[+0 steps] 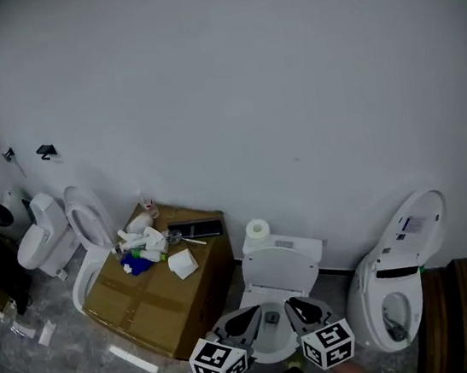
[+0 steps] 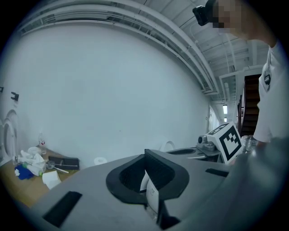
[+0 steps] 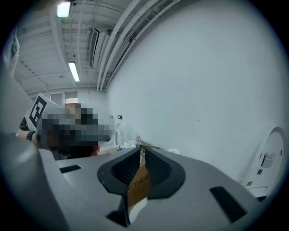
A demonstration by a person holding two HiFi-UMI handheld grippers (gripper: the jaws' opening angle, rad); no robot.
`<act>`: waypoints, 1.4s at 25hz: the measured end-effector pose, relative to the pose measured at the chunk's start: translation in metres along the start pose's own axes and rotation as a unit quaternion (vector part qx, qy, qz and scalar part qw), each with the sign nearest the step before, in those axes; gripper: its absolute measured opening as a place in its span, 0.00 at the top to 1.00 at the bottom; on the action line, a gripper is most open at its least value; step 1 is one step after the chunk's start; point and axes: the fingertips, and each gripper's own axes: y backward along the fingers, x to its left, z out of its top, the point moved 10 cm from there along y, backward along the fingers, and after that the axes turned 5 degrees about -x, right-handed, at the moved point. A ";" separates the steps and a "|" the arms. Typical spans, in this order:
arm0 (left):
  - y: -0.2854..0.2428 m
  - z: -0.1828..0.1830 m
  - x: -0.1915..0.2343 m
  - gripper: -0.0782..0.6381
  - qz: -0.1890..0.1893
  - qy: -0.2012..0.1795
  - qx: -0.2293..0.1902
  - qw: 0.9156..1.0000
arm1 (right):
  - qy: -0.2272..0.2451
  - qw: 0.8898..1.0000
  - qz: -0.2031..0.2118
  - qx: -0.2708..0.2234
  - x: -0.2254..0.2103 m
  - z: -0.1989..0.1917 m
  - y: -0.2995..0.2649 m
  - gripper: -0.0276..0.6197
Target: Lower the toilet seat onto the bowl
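Note:
The white toilet (image 1: 279, 280) stands against the wall at bottom centre of the head view, a paper roll (image 1: 258, 231) on its tank. Its seat and lid (image 1: 280, 270) look raised against the tank. The bowl rim (image 1: 267, 345) is mostly hidden under my grippers. My left gripper (image 1: 250, 317) hovers over the bowl's left side, jaw tips together, nothing held; white porcelain (image 2: 145, 180) shows lower down between the fingers. My right gripper (image 1: 296, 309) is beside it with a narrow slit between its jaws; through the slit I see only the cardboard box (image 3: 137, 182).
A cardboard box (image 1: 158, 291) with bottles, a paper scrap and a dark flat item stands left of the toilet. A second toilet (image 1: 47, 238) sits far left, a third (image 1: 401, 274) at the right. Wooden boards (image 1: 446, 315) stand far right. A white strip (image 1: 133, 359) lies on the floor.

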 end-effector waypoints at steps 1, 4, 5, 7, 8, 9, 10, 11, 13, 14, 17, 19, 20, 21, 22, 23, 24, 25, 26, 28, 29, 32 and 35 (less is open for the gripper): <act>0.000 0.005 -0.002 0.89 -0.002 0.001 -0.003 1.000 | 0.001 1.000 0.000 -0.008 0.000 0.007 0.002 0.89; -0.003 0.024 -0.009 0.89 -0.008 0.002 -0.018 1.000 | 0.007 0.999 -0.007 -0.030 -0.003 0.026 0.008 0.89; -0.004 0.030 -0.011 0.89 -0.009 0.000 -0.024 1.000 | 0.007 0.999 -0.009 -0.037 -0.006 0.032 0.010 0.89; -0.006 0.044 -0.014 0.89 -0.012 -0.002 -0.038 0.999 | 0.002 0.999 -0.012 -0.051 -0.009 0.044 0.015 0.90; -0.007 0.051 -0.015 0.89 -0.014 -0.002 -0.045 0.999 | -0.001 0.998 -0.011 -0.057 -0.009 0.049 0.017 0.90; -0.008 0.057 -0.016 0.89 -0.017 -0.002 -0.052 0.998 | -0.002 0.998 -0.011 -0.063 -0.010 0.054 0.019 0.91; -0.009 0.062 -0.017 0.89 -0.019 -0.004 -0.058 0.998 | -0.003 0.998 -0.010 -0.068 -0.010 0.059 0.020 0.91; -0.009 0.066 -0.018 0.89 -0.022 -0.007 -0.063 0.998 | -0.004 0.997 -0.008 -0.073 -0.008 0.063 0.021 0.91; -0.010 0.069 -0.021 0.89 -0.024 -0.011 -0.067 0.997 | -0.004 0.997 -0.007 -0.081 -0.006 0.069 0.023 0.92; -0.010 0.069 -0.021 0.89 -0.024 -0.012 -0.067 0.997 | -0.002 0.996 -0.008 -0.084 -0.007 0.069 0.023 0.93; -0.012 0.067 -0.021 0.89 -0.021 -0.011 -0.063 0.998 | 0.008 0.996 -0.008 -0.084 -0.008 0.070 0.023 0.93; -0.012 0.064 -0.020 0.89 -0.020 -0.011 -0.061 0.998 | 0.011 0.997 -0.007 -0.082 -0.006 0.070 0.023 0.93; -0.012 0.063 -0.020 0.89 -0.019 -0.011 -0.060 0.998 | 0.010 0.997 -0.006 -0.081 -0.006 0.070 0.023 0.93; -0.011 0.062 -0.020 0.89 -0.018 -0.012 -0.059 0.998 | 0.009 0.997 -0.005 -0.081 -0.005 0.070 0.022 0.93; -0.011 0.061 -0.019 0.89 -0.017 -0.012 -0.058 0.998 | 0.008 0.997 -0.005 -0.081 -0.004 0.069 0.022 0.93; -0.010 0.060 -0.018 0.89 -0.015 -0.013 -0.057 0.998 | 0.007 0.997 -0.004 -0.081 -0.004 0.068 0.021 0.93; -0.010 0.059 -0.018 0.89 -0.013 -0.014 -0.056 0.998 | 0.006 0.997 -0.004 -0.080 -0.003 0.067 0.020 0.93; -0.009 0.058 -0.017 0.89 -0.011 -0.016 -0.055 0.998 | 0.005 0.997 -0.003 -0.080 -0.003 0.066 0.019 0.93; -0.009 0.057 -0.016 0.89 -0.010 -0.017 -0.054 0.998 | 0.004 0.997 -0.003 -0.080 -0.002 0.065 0.018 0.93; -0.007 0.054 -0.014 0.89 -0.007 -0.018 -0.051 0.999 | 0.004 0.997 -0.001 -0.080 0.000 0.064 0.017 0.93; -0.006 0.054 -0.013 0.89 -0.006 -0.017 -0.050 0.999 | 0.003 0.997 0.000 -0.079 0.001 0.064 0.016 0.93; -0.004 0.053 -0.010 0.89 -0.001 -0.015 -0.049 0.999 | 0.003 0.997 0.003 -0.079 0.004 0.064 0.014 0.93; -0.002 0.053 -0.009 0.89 0.002 -0.018 -0.050 0.999 | 0.003 0.997 0.004 -0.081 0.005 0.063 0.013 0.93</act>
